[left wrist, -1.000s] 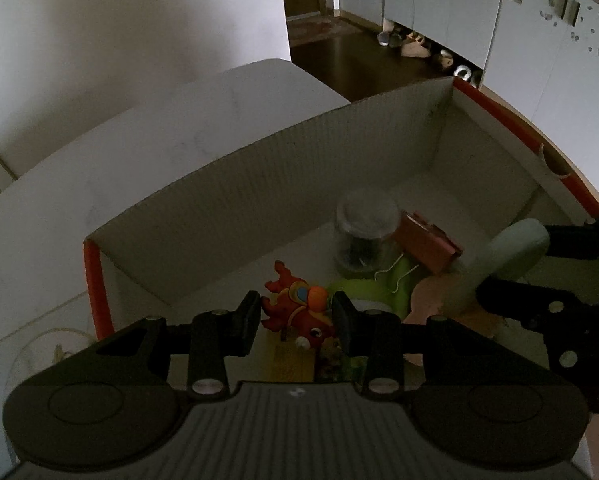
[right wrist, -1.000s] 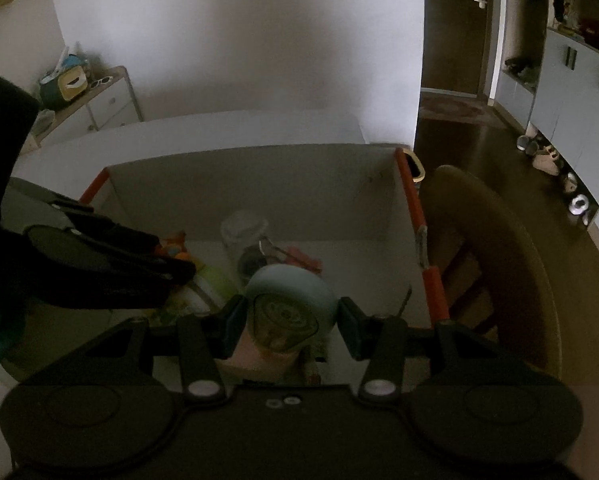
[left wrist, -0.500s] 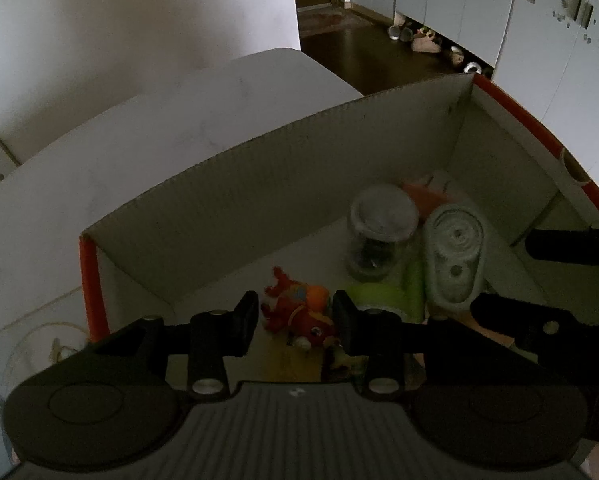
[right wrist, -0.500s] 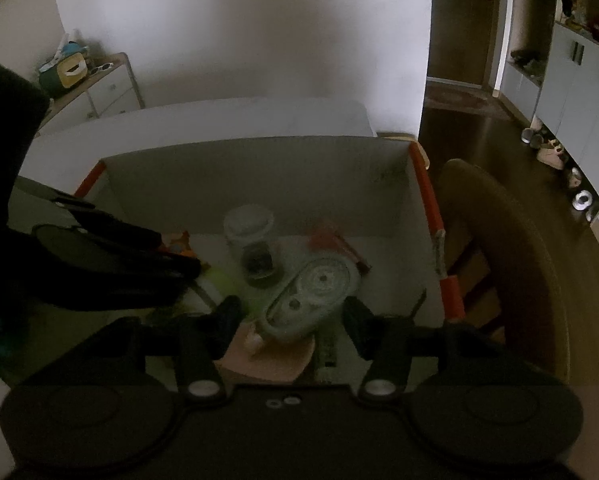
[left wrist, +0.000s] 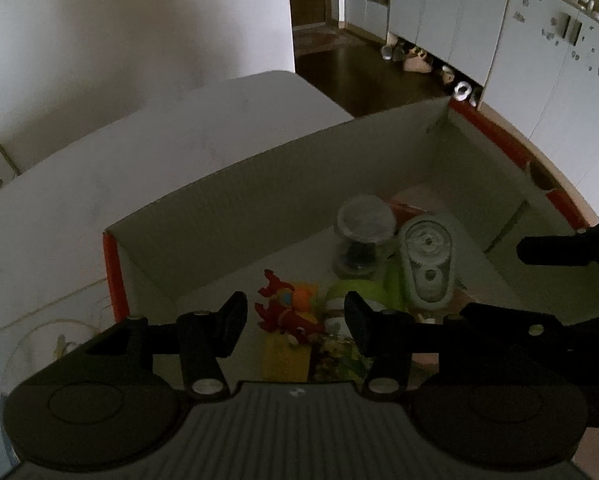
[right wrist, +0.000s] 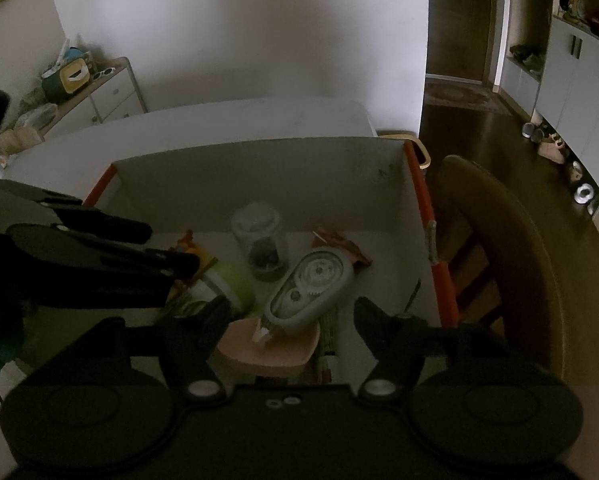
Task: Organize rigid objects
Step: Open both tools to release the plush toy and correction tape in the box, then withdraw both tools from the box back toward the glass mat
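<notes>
An open cardboard box (left wrist: 259, 200) with orange edges sits on a white table (left wrist: 139, 152), and the task's things lie on its floor. The left gripper (left wrist: 295, 312) hangs over the near left part of the box; its jaws have just been opening and now stand released, with a red and orange toy figure (left wrist: 287, 308) lying below the gap, not pressed by either pad. The right gripper (right wrist: 291, 316) hangs over the near right part; its jaws have also just been opening and stand apart, gripping nothing. Between and beyond them a grey-green correction tape dispenser (right wrist: 311, 288) lies tilted, its tip resting on a pink dish (right wrist: 267, 348). A clear jar with a pale lid (right wrist: 259, 240) stands upright just behind it, and a lime-green container (right wrist: 235, 284) lies just to its left.

The left wrist view shows a yellow card (left wrist: 285, 356) under the toy, which the left gripper's body mostly hides in the right wrist view. The right wrist view alone shows a wooden chair (right wrist: 499, 248) beside the box, a drawer chest (right wrist: 111, 92) by the wall and a reddish packet (right wrist: 339, 240) behind the dispenser.
</notes>
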{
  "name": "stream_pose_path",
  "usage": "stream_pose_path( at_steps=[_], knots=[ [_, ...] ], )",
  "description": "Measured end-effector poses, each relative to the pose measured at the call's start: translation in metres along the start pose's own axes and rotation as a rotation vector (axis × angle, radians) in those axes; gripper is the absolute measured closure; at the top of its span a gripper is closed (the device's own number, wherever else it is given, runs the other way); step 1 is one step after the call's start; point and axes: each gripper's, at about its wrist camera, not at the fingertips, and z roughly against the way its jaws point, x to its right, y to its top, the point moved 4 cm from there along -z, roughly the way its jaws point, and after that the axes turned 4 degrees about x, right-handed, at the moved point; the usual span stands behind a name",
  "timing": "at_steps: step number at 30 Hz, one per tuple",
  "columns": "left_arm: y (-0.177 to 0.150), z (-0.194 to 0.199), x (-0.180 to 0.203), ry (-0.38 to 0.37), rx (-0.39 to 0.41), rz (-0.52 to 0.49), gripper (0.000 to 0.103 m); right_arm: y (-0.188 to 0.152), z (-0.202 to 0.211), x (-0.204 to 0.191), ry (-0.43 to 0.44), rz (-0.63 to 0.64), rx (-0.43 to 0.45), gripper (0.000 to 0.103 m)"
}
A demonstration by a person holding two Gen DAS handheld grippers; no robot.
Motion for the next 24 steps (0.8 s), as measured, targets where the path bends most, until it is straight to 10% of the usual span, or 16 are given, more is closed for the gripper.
stream_pose_path(
  at_steps=[24],
  knots=[
    [-0.012,0.084,0.000,-0.079,0.153,0.042,0.035,0.000,0.056,-0.016,0.030,-0.010,0.097,0.006]
  ],
)
